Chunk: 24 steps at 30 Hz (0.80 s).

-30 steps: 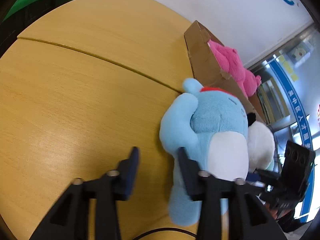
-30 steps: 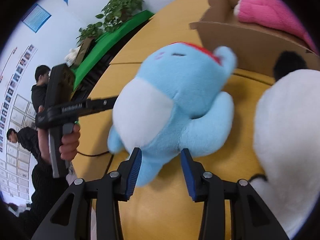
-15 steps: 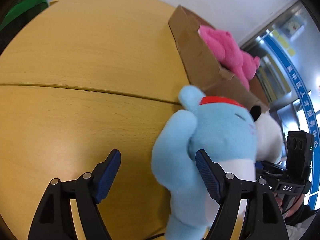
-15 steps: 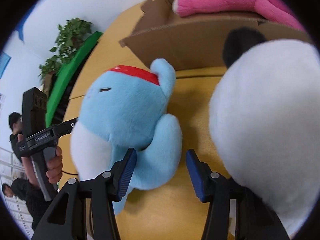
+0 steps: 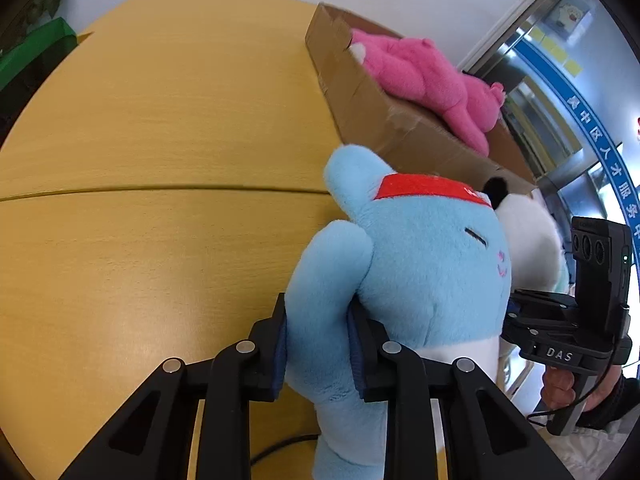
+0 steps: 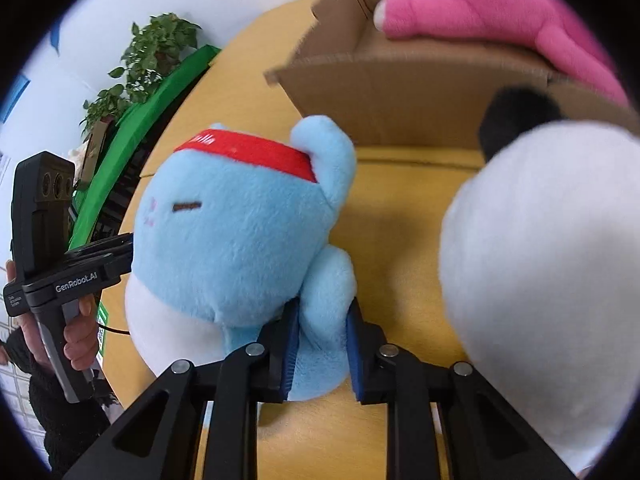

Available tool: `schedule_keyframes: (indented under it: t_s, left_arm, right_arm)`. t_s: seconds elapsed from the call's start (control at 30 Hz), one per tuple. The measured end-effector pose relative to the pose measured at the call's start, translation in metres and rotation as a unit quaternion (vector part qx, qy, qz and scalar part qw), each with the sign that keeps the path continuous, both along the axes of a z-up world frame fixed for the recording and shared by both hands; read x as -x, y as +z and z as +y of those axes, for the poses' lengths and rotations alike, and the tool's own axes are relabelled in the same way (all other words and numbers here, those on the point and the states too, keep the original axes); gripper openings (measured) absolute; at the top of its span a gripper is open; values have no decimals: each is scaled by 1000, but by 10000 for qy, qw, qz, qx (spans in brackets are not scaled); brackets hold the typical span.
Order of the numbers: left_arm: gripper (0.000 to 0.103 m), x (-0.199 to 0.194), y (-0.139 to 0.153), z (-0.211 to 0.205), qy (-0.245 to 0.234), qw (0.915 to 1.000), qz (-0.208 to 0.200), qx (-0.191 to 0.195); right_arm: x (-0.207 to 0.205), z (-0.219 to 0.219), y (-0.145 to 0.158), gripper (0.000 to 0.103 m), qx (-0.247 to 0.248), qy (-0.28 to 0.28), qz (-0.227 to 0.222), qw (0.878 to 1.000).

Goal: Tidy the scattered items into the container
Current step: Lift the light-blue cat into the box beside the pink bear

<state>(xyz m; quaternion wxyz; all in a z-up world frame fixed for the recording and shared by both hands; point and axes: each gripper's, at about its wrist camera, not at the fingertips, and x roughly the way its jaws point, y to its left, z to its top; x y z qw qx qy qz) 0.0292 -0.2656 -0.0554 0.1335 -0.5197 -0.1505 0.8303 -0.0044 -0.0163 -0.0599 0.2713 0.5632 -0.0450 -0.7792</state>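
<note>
Two pairs of tongs have hold of one blue plush toy (image 5: 416, 264), each by an arm. The left tongs (image 5: 318, 344) are closing on the toy's arm on that side, their blue pads pressed into the fur on both flanks of it. The right tongs (image 6: 322, 346) are closing in the same way on the opposite arm, pads sunk into the plush.

Seen from the left wrist, the toy faces right, a red band (image 5: 432, 189) across its forehead and a white belly below. It sits over the wooden tabletop (image 5: 160, 128), just in front of the cardboard box (image 5: 360, 92); whether its base rests on the wood I cannot tell. From the right wrist the same toy fills the middle of the view, its ear near the box's front wall (image 6: 400, 92).

A pink plush toy (image 5: 424, 76) lies inside the box, part of it draped over the rim. Just beside the blue toy stands a white plush toy (image 6: 540, 272) with a black ear (image 6: 516, 114), close against the box.

Each wrist view shows the other handle gripped by the person's hand (image 6: 80, 320). Beyond the tabletop's far edge are a green barrier (image 6: 132, 132) and a potted plant (image 6: 156, 56).
</note>
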Motion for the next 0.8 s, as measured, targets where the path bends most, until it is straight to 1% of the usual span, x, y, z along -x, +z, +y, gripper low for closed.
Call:
schedule_keyframes:
  t_s: [0.1,0.2,0.27,0.33,0.4,0.43,0.5,0.57,0.67,0.73,0.8]
  left_arm:
    - [26,3,33,5,127,9994,331,14]
    - [26,14,78,16,132,9965,810,144]
    - [26,28,109,29,115,9930,1161,188]
    - [26,50,136,46,114,9890,1458,229]
    - [26,77,150,60,98,9869,1594,230]
    - [26,94,153,66,91,9867,1606,233]
    - [26,127,155,77,83,9868,1601,233]
    - [26,157,144,85,91,9885,1492,214]
    - [26,198,123,92,113,9909,1320,247]
    - [26,223,102,95,161,9929,1142,298]
    - [26,243,79,97,201,9949,904,406]
  right_arm:
    - [3,4,30,20,126,57,411,9991]
    - [13,11,67,20,183,43,969,9951]
    - [28,18,92,20,204,-41,1307,9912]
    - [46,26,115,20,192,-127,1598,9869]
    - [69,33,135,20,95,-215,1875,9820]
    - [83,36,144,20,23,-268,1998,9795]
    - [111,40,150,20,-132,-326,2043,9783]
    - [137,45,153,20,-308,-344,2074,9772]
    - [181,41,132,20,-715,-405,1939,9776]
    - [198,49,109,20,-924,-413,1797,9785]
    - [219,48,79,20,-1063,-412,1506,9820]
